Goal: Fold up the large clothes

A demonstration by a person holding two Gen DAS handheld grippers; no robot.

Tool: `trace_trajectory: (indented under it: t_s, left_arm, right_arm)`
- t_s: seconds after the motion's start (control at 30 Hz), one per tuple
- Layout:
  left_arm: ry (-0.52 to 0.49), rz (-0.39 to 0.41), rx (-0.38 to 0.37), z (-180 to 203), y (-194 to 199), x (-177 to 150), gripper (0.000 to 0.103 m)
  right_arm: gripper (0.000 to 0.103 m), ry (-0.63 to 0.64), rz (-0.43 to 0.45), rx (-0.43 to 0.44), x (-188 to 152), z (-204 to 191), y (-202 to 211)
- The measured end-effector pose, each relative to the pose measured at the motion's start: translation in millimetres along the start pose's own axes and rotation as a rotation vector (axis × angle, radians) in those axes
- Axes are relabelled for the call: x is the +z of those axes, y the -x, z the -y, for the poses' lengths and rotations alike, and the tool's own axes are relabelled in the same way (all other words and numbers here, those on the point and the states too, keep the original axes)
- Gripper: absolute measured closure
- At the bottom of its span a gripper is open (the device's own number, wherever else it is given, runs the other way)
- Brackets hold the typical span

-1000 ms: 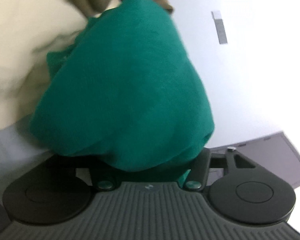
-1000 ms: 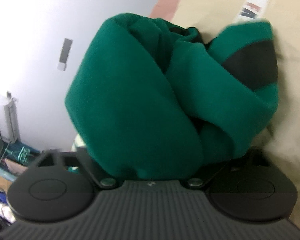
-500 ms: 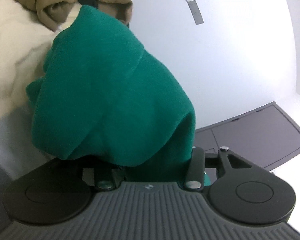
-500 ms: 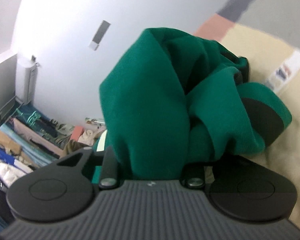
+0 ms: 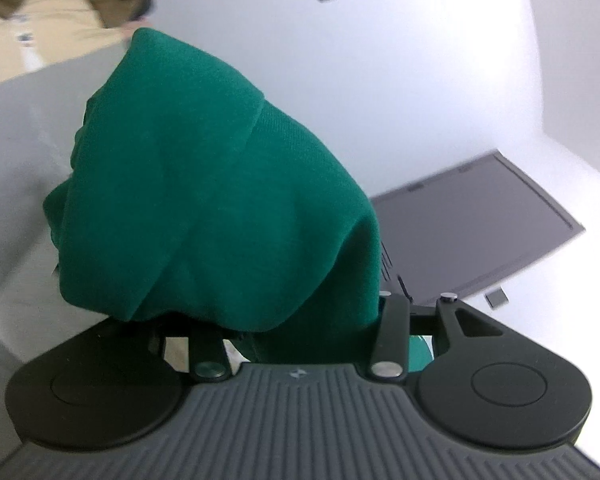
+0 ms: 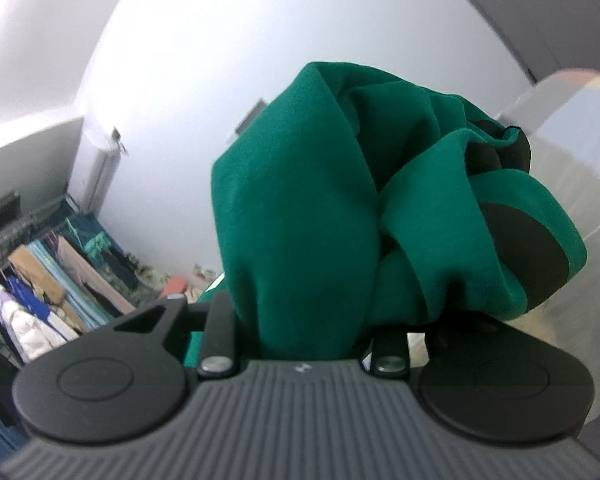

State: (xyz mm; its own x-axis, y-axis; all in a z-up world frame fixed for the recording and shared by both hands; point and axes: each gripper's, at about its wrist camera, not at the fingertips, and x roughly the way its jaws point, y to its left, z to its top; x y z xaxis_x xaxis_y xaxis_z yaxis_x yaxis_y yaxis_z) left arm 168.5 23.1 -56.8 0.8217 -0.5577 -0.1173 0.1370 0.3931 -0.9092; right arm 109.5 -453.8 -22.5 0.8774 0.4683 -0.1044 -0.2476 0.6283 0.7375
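Observation:
A large green garment (image 5: 220, 208) with black patches (image 6: 532, 252) hangs bunched over both grippers. My left gripper (image 5: 296, 320) is shut on a fold of it, and the cloth drapes over the fingers and hides them. My right gripper (image 6: 300, 332) is shut on another bunch of the same garment (image 6: 300, 220), fingers also covered. Both grippers hold the cloth raised in the air, tilted up toward the white wall and ceiling.
A beige cloth pile (image 5: 40, 32) lies at the upper left of the left wrist view. A dark grey panel (image 5: 480, 220) is on the right there. A rack of hanging clothes (image 6: 52, 280) stands low left in the right wrist view. A grey surface (image 6: 572, 168) is at right.
Both grippers have lifted the green garment up and away from the beige pile. The views have tilted upward, so the wall, ceiling and clothes rack now fill the background.

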Motion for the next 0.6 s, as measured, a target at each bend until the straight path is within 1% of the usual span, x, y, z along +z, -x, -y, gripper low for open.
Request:
trace_trajectory:
  t_s: [0.1, 0.17, 0.23, 0.33, 0.47, 0.6]
  left_arm:
    - [-0.029, -0.032, -0.012, 29.7, -23.5, -10.1, 0.053]
    - [-0.051, -0.056, -0.016, 48.2, -50.2, -35.0, 0.053]
    - [-0.067, -0.077, -0.018, 52.7, -91.9, -32.5, 0.053]
    - [-0.093, -0.107, -0.012, 62.3, -132.9, -43.6, 0.053]
    - [-0.127, -0.148, 0.010, 62.9, -187.1, -60.4, 0.053]
    - [-0.142, -0.188, 0.041, 49.2, -232.1, -77.6, 0.053]
  right_arm:
    - [0.067, -0.012, 0.042, -0.009, 18.3, 12.8, 23.6]
    - [0.067, -0.015, 0.067, -0.021, 31.1, 24.5, 33.3]
    - [0.067, -0.015, 0.090, -0.034, 44.3, 38.7, 43.4]
    - [0.067, -0.025, 0.119, -0.056, 57.8, 60.7, 53.5]
    - [0.067, -0.053, 0.143, -0.090, 68.0, 98.3, 53.5]
    - [0.067, -0.093, 0.153, -0.123, 68.1, 141.1, 46.4]
